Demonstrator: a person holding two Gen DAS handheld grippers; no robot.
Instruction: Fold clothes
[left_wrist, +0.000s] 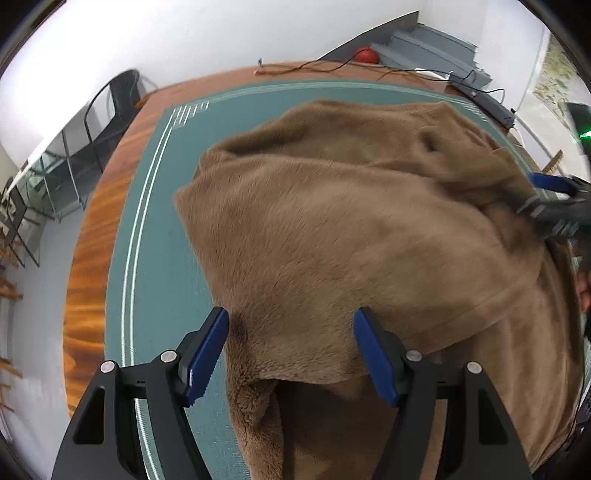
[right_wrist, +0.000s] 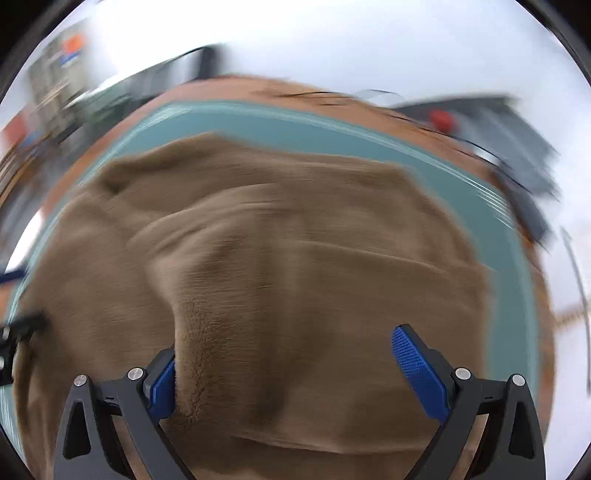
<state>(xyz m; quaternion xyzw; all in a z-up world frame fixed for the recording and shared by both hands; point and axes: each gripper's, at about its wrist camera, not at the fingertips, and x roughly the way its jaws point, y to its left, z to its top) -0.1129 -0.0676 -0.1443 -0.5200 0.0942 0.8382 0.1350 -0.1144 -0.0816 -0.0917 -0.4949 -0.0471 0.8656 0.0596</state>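
Table (left_wrist: 96, 236): wooden, teal mat (left_wrist: 155, 266) on top.
Garment: brown fleece (left_wrist: 332, 236), spread over mat.
Left gripper (left_wrist: 291, 354): fingers spread above fleece edge.
Right gripper (right_wrist: 284, 373): fingers spread, fleece between.

A thick brown fleece garment (left_wrist: 351, 236) lies spread over a teal mat (left_wrist: 155, 236) that covers most of a wooden desk (left_wrist: 92, 251). The left tool (left_wrist: 291, 354) points down at the garment's near edge with its blue pads wide apart, fleece lying between them but neither pad pressing it. At the right edge the right tool (left_wrist: 546, 199), blurred, meets a raised fold of the fleece.
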